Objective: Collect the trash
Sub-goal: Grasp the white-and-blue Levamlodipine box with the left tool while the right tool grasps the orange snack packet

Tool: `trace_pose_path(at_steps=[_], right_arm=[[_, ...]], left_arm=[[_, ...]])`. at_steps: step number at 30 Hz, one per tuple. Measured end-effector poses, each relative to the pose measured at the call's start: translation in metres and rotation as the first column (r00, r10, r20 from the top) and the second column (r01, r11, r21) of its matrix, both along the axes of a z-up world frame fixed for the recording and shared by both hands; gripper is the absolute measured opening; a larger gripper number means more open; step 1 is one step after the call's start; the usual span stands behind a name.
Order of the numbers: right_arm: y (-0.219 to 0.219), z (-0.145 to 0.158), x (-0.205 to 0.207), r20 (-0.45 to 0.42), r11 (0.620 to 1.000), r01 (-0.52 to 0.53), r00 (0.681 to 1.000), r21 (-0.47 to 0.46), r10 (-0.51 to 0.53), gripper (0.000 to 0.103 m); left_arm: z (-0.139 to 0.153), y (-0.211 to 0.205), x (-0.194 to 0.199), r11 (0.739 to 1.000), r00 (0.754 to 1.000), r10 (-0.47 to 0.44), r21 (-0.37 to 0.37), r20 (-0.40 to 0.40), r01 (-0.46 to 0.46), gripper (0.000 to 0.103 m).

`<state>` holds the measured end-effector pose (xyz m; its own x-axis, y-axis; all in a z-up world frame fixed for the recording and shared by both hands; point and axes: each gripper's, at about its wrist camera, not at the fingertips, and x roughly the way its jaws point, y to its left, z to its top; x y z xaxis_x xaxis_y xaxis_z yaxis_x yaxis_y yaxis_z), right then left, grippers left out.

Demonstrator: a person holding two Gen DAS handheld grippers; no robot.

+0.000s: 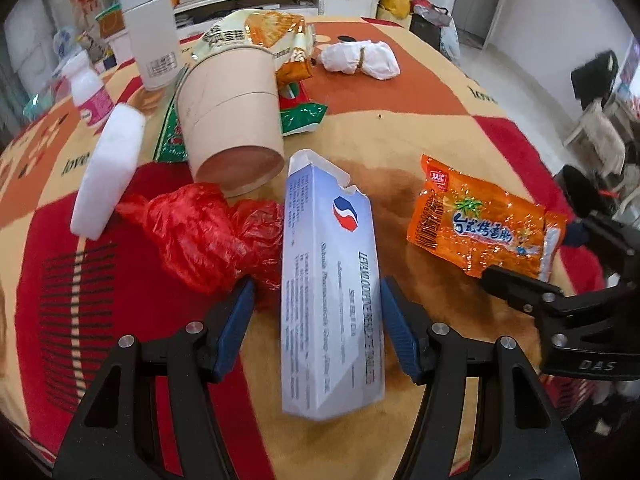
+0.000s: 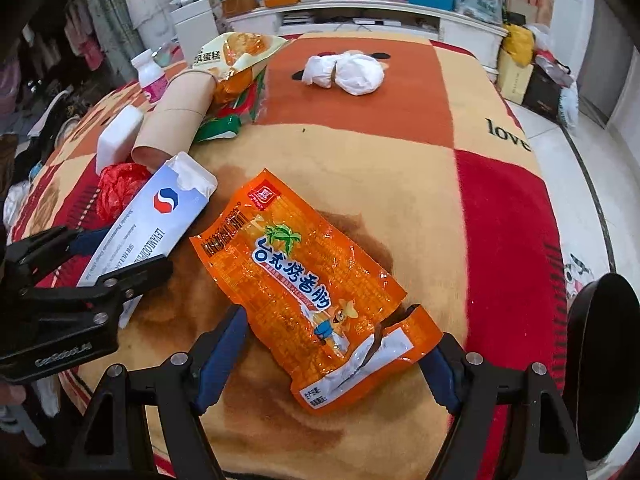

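Left gripper (image 1: 316, 308): its blue pads stand apart on both sides of the white medicine box (image 1: 328, 280), with a small gap on each side; the pads do not press on it.
Foam block (image 1: 108, 172): white, to the far left of the medicine box, lying tilted on the blanket.
Red plastic bag (image 1: 208, 236): crumpled, just left of the medicine box, touching its left long edge.
Cardboard tube (image 1: 232, 120): lying on its side behind the medicine box, open end toward the camera, near the box's torn flap.
Snack bags (image 1: 276, 36): yellow and orange, behind the tube, farther from the medicine box.
Medicine box: flat on the checked blanket (image 1: 400, 136), torn end pointing away from the left gripper.
White tied bundle (image 1: 360, 58): well behind the medicine box, to the right.
Orange sausage wrapper (image 2: 320, 296): flat on the blanket, just right of the medicine box, not touching it.
Right gripper (image 2: 332, 364): to the right of the medicine box; its pads stand apart on either side of the wrapper's torn end; I cannot tell if the right pad touches it.
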<state>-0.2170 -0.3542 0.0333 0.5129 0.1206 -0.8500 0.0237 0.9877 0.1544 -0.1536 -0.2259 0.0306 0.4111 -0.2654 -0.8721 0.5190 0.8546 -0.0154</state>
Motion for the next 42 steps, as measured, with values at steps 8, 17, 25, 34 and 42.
trace_pose_path(at_steps=[8,17,25,34,42], right_arm=[[0.004,-0.001,0.006,0.012,0.996,-0.073,0.997,-0.052,0.073,0.081],[0.008,-0.004,0.013,0.045,0.988,-0.137,0.989,-0.069,0.14,0.07],[-0.003,0.003,-0.01,0.056,0.99,-0.119,0.992,0.075,0.115,0.035],[-0.004,0.02,-0.012,0.082,0.993,-0.121,0.989,0.0,0.12,0.087],[0.026,-0.001,0.014,-0.014,0.933,-0.275,0.96,-0.232,0.279,0.091]], left_arm=[[0.008,0.003,-0.005,0.997,0.998,-0.041,-0.064,-0.047,0.038,0.062],[0.005,0.001,-0.004,0.998,0.998,-0.055,-0.042,-0.022,0.054,0.028],[0.031,0.021,-0.018,0.985,0.992,-0.106,-0.147,-0.063,0.096,0.017],[0.049,0.039,-0.021,0.96,0.979,-0.162,-0.248,-0.122,0.128,0.017],[0.071,0.047,-0.03,0.937,0.973,-0.198,-0.313,-0.12,0.152,0.017]])
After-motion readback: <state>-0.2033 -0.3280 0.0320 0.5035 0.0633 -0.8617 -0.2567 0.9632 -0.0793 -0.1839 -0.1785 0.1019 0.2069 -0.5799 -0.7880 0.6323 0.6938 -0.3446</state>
